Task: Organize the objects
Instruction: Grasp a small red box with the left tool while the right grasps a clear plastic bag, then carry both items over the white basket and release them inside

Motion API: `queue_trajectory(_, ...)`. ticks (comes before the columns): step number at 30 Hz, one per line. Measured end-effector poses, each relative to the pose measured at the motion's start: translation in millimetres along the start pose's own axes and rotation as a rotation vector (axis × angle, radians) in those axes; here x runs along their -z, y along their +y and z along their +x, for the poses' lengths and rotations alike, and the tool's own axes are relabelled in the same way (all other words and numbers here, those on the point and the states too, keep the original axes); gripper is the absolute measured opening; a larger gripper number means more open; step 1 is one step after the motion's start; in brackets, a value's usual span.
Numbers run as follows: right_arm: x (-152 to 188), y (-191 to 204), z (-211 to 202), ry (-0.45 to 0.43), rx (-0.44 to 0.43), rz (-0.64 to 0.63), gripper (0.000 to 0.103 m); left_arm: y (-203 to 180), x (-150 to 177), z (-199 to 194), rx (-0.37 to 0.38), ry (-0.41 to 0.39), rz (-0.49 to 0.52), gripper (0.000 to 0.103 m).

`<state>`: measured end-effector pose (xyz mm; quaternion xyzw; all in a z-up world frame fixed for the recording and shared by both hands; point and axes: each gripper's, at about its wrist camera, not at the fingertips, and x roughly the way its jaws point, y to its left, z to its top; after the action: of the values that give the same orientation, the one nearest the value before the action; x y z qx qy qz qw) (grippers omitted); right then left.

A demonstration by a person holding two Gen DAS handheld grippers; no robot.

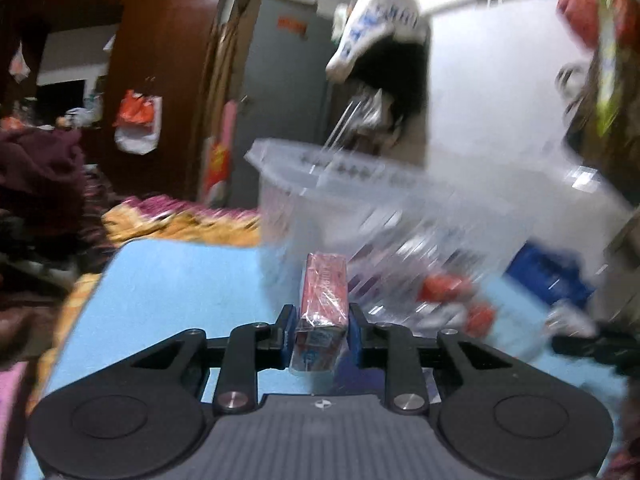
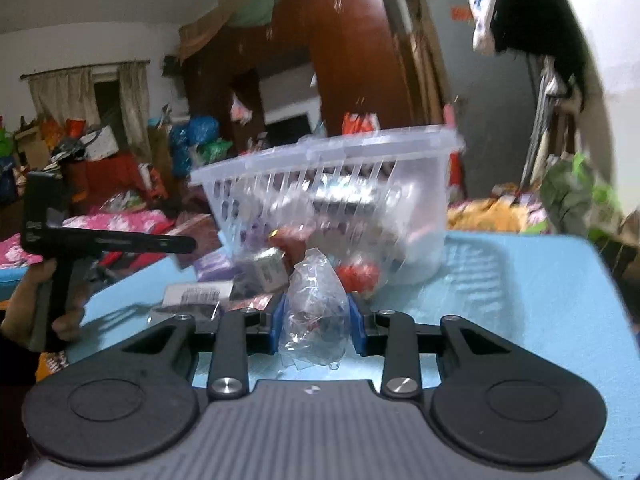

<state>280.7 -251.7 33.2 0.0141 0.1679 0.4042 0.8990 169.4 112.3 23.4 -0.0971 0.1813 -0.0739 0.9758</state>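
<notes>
- The left gripper (image 1: 320, 330) is clamped on a red box (image 1: 323, 292), held above the blue table (image 1: 180, 280) just short of the clear basket (image 1: 360, 208)
- The right gripper (image 2: 318, 322) pinches a crumpled clear bag (image 2: 316, 304)
- Some items already lie in the basket; a grey packet (image 2: 192, 294) and others remain on the table, so sorting looks partway done

The clear basket (image 1: 360, 184) is smeared by motion in the left wrist view, and its contents are only red and white streaks toward four o'clock. A blue box (image 1: 548, 276) behind it at three o'clock is too blurred to read. In the right wrist view, the small packets (image 2: 264, 268) at the basket's foot, around eleven o'clock of the gripper, stay unreadable.
</notes>
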Motion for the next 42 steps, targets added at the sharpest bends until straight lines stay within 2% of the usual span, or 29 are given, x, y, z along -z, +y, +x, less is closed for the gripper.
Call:
queue_trajectory(5,0.3,2.5,-2.7,-0.040,0.047,-0.007,0.036,13.0,5.1,-9.2,0.139,-0.055,-0.066,0.030)
queue_trajectory(11,0.4,3.8,-3.4,-0.061,0.056,-0.016,0.036,-2.7,13.3,-13.8,0.148,-0.104,0.016,0.030)
queue_trajectory(16,-3.6,4.7,-11.6,-0.103,0.057,0.013,0.036,-4.5,9.4,-34.6,0.143,-0.183,-0.011,0.030)
queue_trajectory(18,-20.8,11.1,-20.6,-0.144,-0.023,0.034,0.036,-19.4,-2.3,-48.2,0.117,-0.236,0.020,0.030)
queue_trajectory(19,-34.0,18.5,-24.7,-0.171,-0.027,0.010,0.036,-26.7,-11.5,-52.2,0.117,-0.254,0.030,0.030)
queue_trajectory(22,-85.3,46.4,-21.5,-0.229,0.044,-0.123,0.036,-48.3,-54.1,-51.7,0.120,-0.278,0.058,0.030)
queue_trajectory(24,-118.9,56.2,-1.0,-0.208,0.110,-0.196,0.036,-57.0,-83.0,-35.3,0.095,-0.263,0.053,0.030)
queue_trajectory(26,-145.1,53.4,26.9,-0.148,0.144,-0.206,0.036,-60.0,-101.8,-17.3,0.074,-0.219,0.021,0.030)
queue_trajectory(30,-160.4,46.8,71.7,-0.077,0.201,-0.266,0.037,-61.1,-115.2,7.7,-0.002,-0.206,0.009,0.033)
queue_trajectory(31,-160.2,45.2,78.4,-0.055,0.210,-0.265,0.046,-59.0,-116.8,14.6,-0.025,-0.196,0.005,0.048)
queue_trajectory(32,-159.7,43.9,86.3,-0.027,0.219,-0.260,0.056,-58.2,-119.4,24.3,-0.045,-0.168,0.006,0.070)
queue_trajectory(33,-159.7,42.8,92.7,-0.016,0.246,-0.257,0.077,-57.7,-122.0,34.1,-0.059,-0.137,0.011,0.073)
queue_trajectory(34,-157.0,43.6,90.9,-0.039,0.275,-0.268,0.088,-57.5,-121.8,37.9,-0.074,-0.131,0.013,0.073)
queue_trajectory(36,-153.6,46.0,81.5,-0.065,0.308,-0.279,0.092,-57.8,-119.6,32.3,-0.076,-0.134,0.033,0.073)
queue_trajectory(37,-152.0,47.0,71.7,-0.069,0.290,-0.259,0.097,-59.3,-116.8,22.2,-0.056,-0.157,0.041,0.073)
queue_trajectory(38,-149.0,47.1,60.6,-0.081,0.259,-0.232,0.101,-59.1,-111.6,10.5,-0.035,-0.175,0.038,0.073)
queue_trajectory(40,-138.2,46.8,33.2,-0.114,0.173,-0.178,0.103,-58.9,-96.8,-12.0,0.003,-0.179,0.047,0.075)
queue_trajectory(42,-121.5,48.0,11.2,-0.140,0.103,-0.172,0.103,-61.0,-74.5,-26.6,0.009,-0.132,0.082,0.078)
